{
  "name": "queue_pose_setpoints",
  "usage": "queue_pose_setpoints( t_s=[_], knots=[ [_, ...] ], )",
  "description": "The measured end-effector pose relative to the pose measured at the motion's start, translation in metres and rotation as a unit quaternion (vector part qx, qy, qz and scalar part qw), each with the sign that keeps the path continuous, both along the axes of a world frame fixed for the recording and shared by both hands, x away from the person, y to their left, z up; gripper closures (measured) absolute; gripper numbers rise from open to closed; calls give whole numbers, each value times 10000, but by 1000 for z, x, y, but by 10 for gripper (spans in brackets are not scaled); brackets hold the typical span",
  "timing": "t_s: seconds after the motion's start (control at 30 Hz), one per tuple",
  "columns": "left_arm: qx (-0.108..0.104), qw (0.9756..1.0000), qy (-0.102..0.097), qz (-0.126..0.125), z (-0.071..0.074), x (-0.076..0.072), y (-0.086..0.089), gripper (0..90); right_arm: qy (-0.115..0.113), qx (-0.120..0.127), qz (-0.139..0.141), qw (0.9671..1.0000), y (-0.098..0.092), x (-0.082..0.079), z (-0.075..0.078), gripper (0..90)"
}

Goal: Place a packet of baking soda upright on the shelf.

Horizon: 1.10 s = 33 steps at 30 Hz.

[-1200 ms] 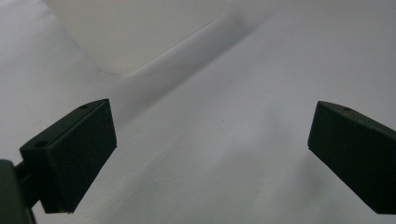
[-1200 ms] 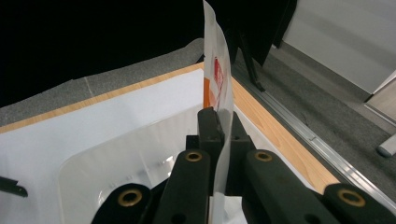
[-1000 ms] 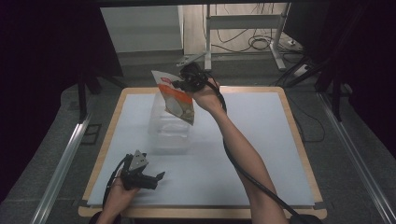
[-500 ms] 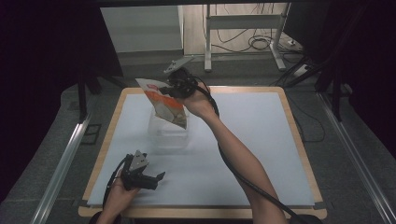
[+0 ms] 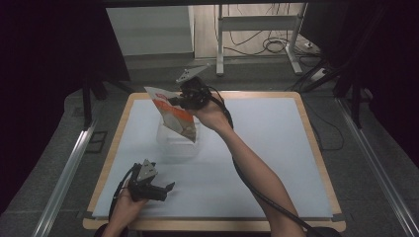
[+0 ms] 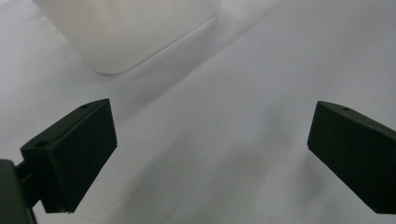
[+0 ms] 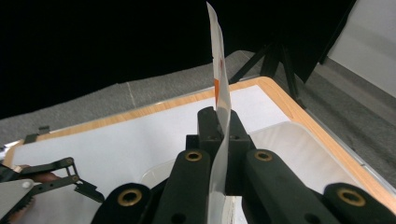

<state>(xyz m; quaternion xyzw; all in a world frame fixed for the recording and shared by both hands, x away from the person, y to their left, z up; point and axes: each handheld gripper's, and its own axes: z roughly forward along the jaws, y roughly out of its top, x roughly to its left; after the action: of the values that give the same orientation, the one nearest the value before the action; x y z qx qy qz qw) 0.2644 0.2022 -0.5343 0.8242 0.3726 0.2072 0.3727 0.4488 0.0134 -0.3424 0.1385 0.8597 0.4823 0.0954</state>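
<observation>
**Packet held above the clear tub**

We see the right gripper (image 5: 190,96) clamped tight on a flat packet (image 5: 174,114), white with orange print. In the right gripper view its two black jaws press together on the sheet of the packet (image 7: 219,100), which stands on edge between them and rises past their tips. In the high view the packet hangs tilted from the jaws, its lower corner down over the clear plastic tub (image 5: 173,143), and the gripper itself sits above the tub's far side, toward the far edge of the table (image 5: 296,163). The right forearm (image 5: 247,163) stretches from the near edge across the white table top to that spot, its black cable trailing along the arm.

The left gripper (image 5: 160,190) rests near the front edge of the table, on the near side of the tub and well apart from it. Its jaws stand wide apart with nothing between them; in the left gripper view we see bare white table between the two pads, and a corner of the tub (image 6: 126,32) beyond them. The left hand (image 5: 126,207) holds it low over the surface.
</observation>
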Motion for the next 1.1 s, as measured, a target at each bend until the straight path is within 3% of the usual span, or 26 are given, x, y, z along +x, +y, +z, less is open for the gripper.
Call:
queue_pose_setpoints(
  t_s=[0.3, 0.6, 1.1],
  knots=[
    [-8, 10000, -8, 1, 0, 0, -1, 15, -37, -67, 35, 10000, -4, -8, 6, 891],
    [-10, 10000, 5, -1, 0, 0, 0, 16, 95, -186, 44, 9998, 8, -4, -20, 891],
    [-14, 10000, 9, -1, 0, 0, -1, 15, 327, -119, -167, 9993, 5, 3, -53, 888]
  ],
)
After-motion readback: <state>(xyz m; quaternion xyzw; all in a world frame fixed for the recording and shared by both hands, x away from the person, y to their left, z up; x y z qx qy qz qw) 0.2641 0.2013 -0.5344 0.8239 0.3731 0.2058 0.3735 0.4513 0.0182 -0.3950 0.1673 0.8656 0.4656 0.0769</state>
